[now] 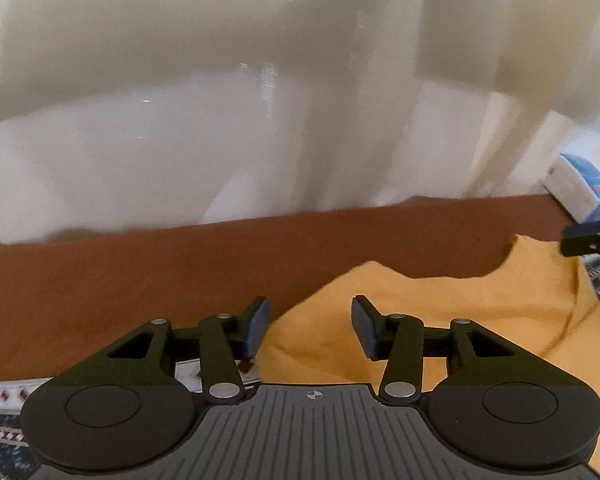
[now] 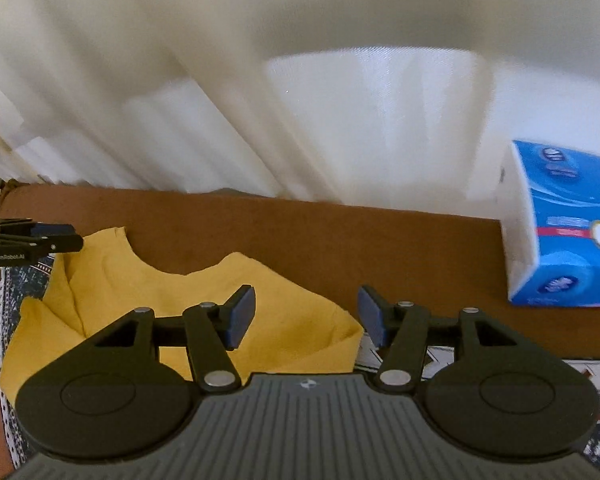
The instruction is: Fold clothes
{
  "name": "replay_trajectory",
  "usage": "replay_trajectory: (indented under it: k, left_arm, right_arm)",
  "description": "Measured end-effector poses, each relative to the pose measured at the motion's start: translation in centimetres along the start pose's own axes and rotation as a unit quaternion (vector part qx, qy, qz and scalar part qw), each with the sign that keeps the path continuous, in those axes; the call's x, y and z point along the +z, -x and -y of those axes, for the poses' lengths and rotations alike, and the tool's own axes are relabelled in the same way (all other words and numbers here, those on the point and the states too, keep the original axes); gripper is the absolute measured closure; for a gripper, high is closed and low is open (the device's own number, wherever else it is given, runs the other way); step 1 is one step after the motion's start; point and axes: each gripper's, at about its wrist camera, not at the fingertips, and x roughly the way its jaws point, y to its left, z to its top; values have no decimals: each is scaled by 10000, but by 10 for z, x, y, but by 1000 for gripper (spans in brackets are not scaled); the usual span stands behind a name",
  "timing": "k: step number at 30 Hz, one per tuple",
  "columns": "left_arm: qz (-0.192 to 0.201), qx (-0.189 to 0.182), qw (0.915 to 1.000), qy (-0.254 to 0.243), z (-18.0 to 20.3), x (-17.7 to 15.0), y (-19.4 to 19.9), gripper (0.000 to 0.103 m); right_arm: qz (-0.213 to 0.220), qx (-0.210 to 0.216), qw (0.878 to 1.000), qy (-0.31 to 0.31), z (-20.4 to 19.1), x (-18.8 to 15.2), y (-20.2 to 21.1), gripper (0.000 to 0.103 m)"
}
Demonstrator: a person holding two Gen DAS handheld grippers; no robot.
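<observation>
Both tools spread over a yellow shirt, nothing held.

The yellow shirt lies rumpled on a patterned cloth beside a brown surface, neckline toward the curtain. The left tool and right tool stand with jaws apart over opposite shoulder corners, pinching nothing; judged as positioned to take hold for a fold. A tissue box stands clear to the right.

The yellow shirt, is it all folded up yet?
Not yet. The yellow shirt lies spread on the patterned cloth, its neckline showing and one side already turned over. Both the left claw and right claw are open above it, holding nothing. More folds are probably left.
</observation>
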Motion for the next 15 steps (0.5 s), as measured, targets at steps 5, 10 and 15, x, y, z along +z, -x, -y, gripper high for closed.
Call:
replay_trajectory:
  k: [5, 10, 15]
  left_arm:
    - [-137, -171, 9996, -197, 5, 3, -9, 40]
    - [-209, -285, 9992, -203, 6, 4, -16, 40]
    - [-276, -367, 9982, -385, 10, 5, -21, 41]
  right_arm:
    - [-126, 148, 9997, 142, -2, 2, -12, 41]
    - [-172, 246, 9992, 269, -5, 6, -22, 40]
    - [-244, 366, 9977, 513, -12, 11, -30, 40]
